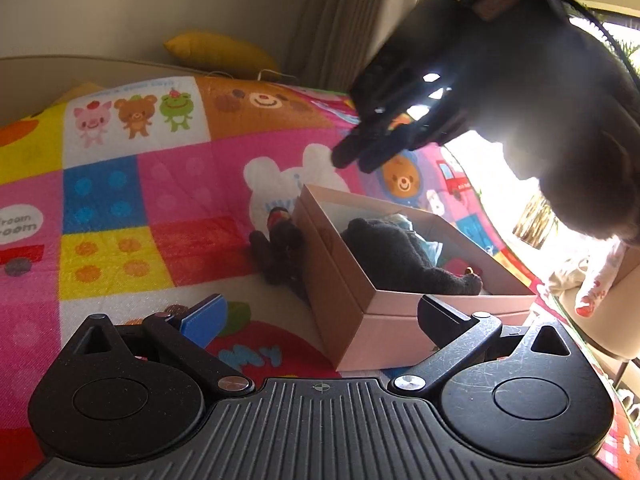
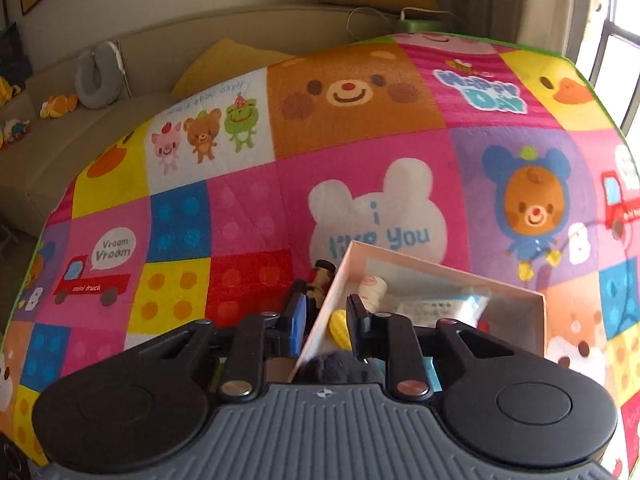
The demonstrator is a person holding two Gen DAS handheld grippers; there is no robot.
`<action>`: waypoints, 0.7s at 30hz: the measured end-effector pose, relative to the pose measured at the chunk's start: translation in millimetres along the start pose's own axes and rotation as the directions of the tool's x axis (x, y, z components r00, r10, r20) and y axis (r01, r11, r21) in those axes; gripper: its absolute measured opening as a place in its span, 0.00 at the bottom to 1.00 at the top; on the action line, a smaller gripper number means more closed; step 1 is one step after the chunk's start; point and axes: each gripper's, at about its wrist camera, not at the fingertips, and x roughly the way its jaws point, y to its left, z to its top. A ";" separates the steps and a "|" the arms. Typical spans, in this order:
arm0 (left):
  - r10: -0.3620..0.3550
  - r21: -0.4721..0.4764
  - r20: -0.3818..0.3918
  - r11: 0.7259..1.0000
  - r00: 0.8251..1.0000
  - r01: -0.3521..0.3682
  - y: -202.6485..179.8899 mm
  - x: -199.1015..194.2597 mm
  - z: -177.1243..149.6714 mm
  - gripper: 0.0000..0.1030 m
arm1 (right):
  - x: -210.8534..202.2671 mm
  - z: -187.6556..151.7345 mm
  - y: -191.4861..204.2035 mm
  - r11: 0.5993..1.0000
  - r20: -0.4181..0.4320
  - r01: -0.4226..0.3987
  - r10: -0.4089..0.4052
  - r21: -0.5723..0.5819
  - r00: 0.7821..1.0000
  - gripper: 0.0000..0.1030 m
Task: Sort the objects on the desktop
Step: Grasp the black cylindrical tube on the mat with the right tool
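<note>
Both your grippers aim down at the pink box (image 1: 400, 312): left gripper (image 1: 316, 316) spread wide, right gripper (image 2: 326, 320) narrowed, holding nothing.

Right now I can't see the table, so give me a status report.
Left hand-held gripper open, straddling the box corner. Right hand-held gripper nearly shut, empty, above the box. Dark plush inside; small toy outside.

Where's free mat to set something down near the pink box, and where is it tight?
Free: the mat left of the pink box, over the blue-dot, red and yellow squares, and beyond it around the white bear print. Crowded: inside the box, with the dark plush toy and small items, and along its left wall, where a small toy lies.
</note>
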 end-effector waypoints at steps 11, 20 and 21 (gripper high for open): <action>0.014 -0.066 0.001 0.998 1.000 -0.014 11.2 -1.2 0.6 1.00 | 135.1 48.9 50.6 0.965 -0.182 0.218 -0.243 -0.143 0.953 0.11; -0.006 -0.072 -0.028 0.997 1.000 0.004 13.3 -5.2 0.4 1.00 | 102.9 21.4 50.8 0.988 -0.424 -0.143 0.154 0.057 0.892 0.11; -0.002 -0.070 -0.031 0.998 1.000 0.000 12.8 -6.7 -0.2 1.00 | 88.4 16.7 57.3 0.986 -0.405 -0.167 0.160 0.017 0.900 0.11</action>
